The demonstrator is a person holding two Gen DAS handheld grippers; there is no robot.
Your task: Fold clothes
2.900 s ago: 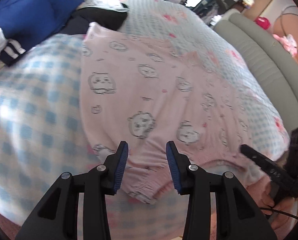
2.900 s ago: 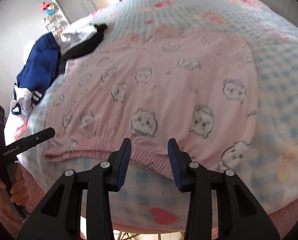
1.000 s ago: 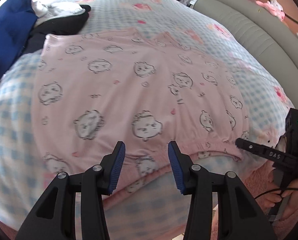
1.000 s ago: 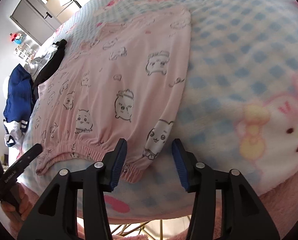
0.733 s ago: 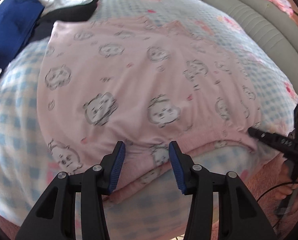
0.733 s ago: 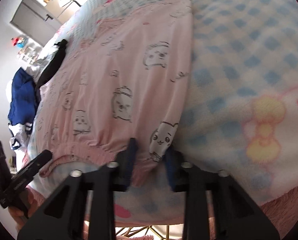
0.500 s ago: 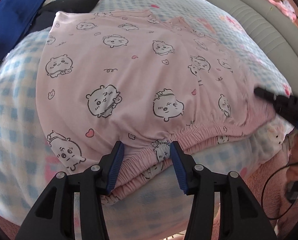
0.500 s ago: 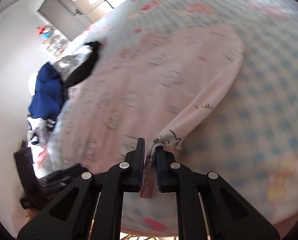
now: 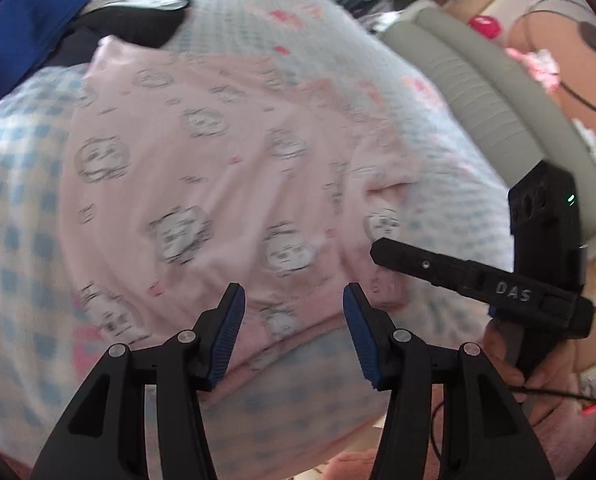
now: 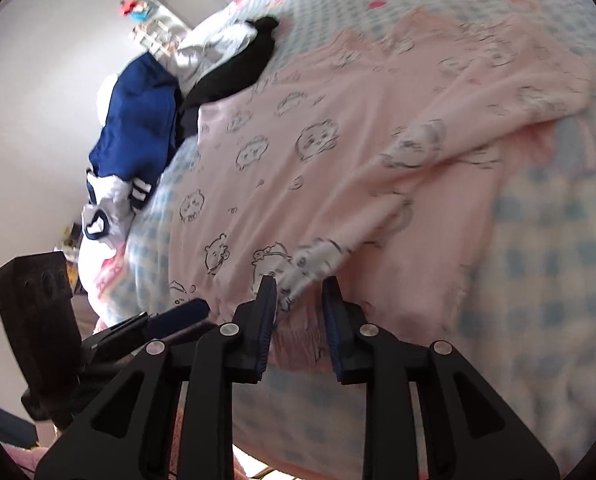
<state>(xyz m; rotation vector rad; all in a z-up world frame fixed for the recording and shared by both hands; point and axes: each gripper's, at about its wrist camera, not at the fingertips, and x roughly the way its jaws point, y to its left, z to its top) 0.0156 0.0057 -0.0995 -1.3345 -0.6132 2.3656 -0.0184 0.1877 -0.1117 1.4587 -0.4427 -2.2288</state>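
A pink pyjama garment point(image 9: 218, 168) printed with cartoon faces lies flat on the blue-checked blanket point(image 9: 14, 184). Its right edge is folded over as a flap point(image 10: 437, 152) that runs down to my right gripper point(image 10: 298, 284). The right jaws are opening, and the flap's corner still lies loose between the pads. In the left wrist view one of the right fingers point(image 9: 437, 266) points at the hem from the right. My left gripper point(image 9: 292, 292) hangs open just above the elastic waistband point(image 9: 298, 312), with nothing gripped.
A blue garment point(image 10: 138, 112), a black one point(image 10: 238, 68) and white clothes point(image 10: 202, 52) are piled at the far left of the bed. A grey padded bed edge point(image 9: 477, 92) runs along the right. A hand point(image 9: 509, 364) holds the right gripper.
The right gripper shut on the garment's right hem corner and carried it leftward over the garment, then its jaws parted. The left gripper stayed at the waistband and tilted a little.
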